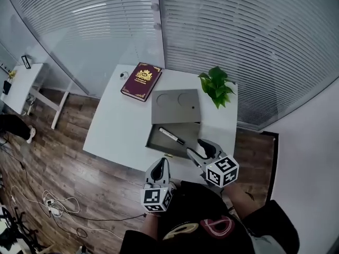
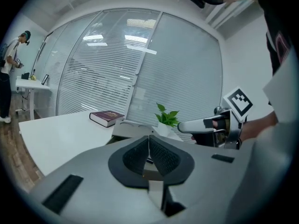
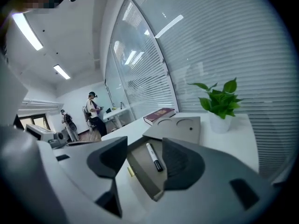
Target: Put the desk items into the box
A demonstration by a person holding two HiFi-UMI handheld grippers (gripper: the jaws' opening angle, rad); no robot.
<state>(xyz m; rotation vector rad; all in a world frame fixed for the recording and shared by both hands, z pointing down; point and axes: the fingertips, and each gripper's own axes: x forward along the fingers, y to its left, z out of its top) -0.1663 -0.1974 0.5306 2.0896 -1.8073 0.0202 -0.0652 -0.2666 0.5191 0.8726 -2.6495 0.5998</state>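
An open grey box (image 1: 159, 142) lies on the white desk (image 1: 114, 126), its lid (image 1: 176, 106) folded back behind it. A white marker with a black cap (image 1: 171, 136) lies inside the box. A maroon book (image 1: 141, 81) rests at the desk's far left. My right gripper (image 1: 200, 148) hovers over the box's near right edge, open and empty; in the right gripper view the marker (image 3: 154, 157) shows between its jaws, down in the box (image 3: 145, 183). My left gripper (image 1: 160, 165) hangs at the desk's near edge, shut with nothing in it (image 2: 149, 141).
A potted green plant (image 1: 216, 86) stands at the desk's far right corner, and a small round object (image 1: 123, 75) lies left of the book. A second white desk (image 1: 21, 83) stands far left. People (image 3: 93, 113) stand in the background. Cables (image 1: 58, 205) lie on the wooden floor.
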